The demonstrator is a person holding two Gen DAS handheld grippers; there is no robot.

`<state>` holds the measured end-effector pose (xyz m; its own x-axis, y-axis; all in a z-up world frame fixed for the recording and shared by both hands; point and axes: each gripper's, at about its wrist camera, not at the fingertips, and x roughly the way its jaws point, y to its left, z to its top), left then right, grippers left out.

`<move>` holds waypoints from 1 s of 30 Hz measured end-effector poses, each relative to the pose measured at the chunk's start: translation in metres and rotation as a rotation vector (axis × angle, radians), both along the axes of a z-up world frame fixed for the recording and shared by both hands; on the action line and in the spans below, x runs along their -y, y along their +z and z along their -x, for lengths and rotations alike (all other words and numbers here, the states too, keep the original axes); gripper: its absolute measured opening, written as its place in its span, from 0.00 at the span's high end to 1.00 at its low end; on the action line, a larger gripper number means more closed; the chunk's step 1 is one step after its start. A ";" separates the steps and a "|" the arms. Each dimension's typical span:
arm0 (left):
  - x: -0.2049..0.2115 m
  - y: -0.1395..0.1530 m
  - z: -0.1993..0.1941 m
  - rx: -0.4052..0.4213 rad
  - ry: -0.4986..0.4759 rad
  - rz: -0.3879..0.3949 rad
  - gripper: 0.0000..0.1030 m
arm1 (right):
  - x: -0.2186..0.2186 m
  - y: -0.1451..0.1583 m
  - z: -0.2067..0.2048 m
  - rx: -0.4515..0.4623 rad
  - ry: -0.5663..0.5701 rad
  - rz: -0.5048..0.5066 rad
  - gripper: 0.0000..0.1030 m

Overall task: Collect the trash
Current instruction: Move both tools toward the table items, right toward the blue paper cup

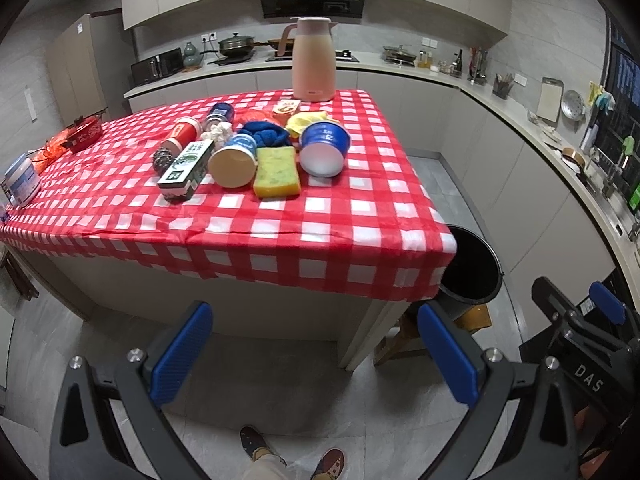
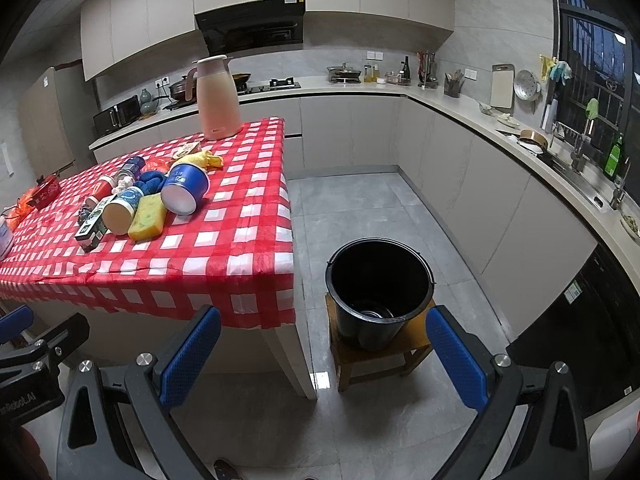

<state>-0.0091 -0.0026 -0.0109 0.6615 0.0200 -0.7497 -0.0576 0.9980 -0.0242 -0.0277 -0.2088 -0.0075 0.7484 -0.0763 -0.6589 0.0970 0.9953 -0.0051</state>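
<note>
**Blue fingers wide apart short of the checked worktop**

Blue-padded fingers (image 1: 182,354) of the left gripper (image 1: 316,360) stand wide apart and hold nothing, over bare grey floor (image 1: 280,380) in front of the worktop (image 1: 320,232). The right gripper (image 2: 324,356) is likewise spread wide and empty, aimed at the gap between the worktop's near right corner and the black bucket (image 2: 380,280). The bucket sits upright on a low wooden stool (image 2: 404,350), just beside that corner, mouth open upward, with clear floor beyond it up to the cabinets.

Red-and-white cloth hangs over the near edge, and a broad bare strip of it lies before the clutter. Nearest is a yellow sponge (image 1: 277,173), flat, long axis running away from the near edge. Left of it a tan-bottomed cup (image 1: 234,162) lies on its side, base toward the cameras, touching a green-and-white carton (image 1: 186,170) that also lies lengthwise front to back. Right of the sponge a blue bowl (image 1: 324,148) is tipped over, white base facing forward. Behind these lie a blue cloth (image 1: 266,134), a red cup (image 1: 182,136) on its side, and a yellow rag (image 1: 304,122). A pink jug (image 1: 314,60) stands upright at the far edge.
</note>
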 end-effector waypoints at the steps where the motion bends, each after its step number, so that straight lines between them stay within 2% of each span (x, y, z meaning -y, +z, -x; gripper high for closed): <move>1: -0.003 0.001 -0.001 0.002 0.010 -0.001 0.00 | -0.002 0.000 -0.002 0.003 0.007 0.000 0.00; 15: -0.055 -0.002 -0.028 -0.005 0.135 -0.005 0.00 | -0.040 -0.001 -0.045 0.006 0.115 -0.024 0.00; 23: -0.103 -0.010 -0.070 -0.020 0.145 -0.001 0.00 | -0.079 -0.005 -0.081 -0.001 0.113 -0.026 0.00; 30: -0.155 -0.015 -0.120 -0.020 0.136 -0.021 0.00 | -0.128 -0.007 -0.134 -0.009 0.093 -0.039 0.00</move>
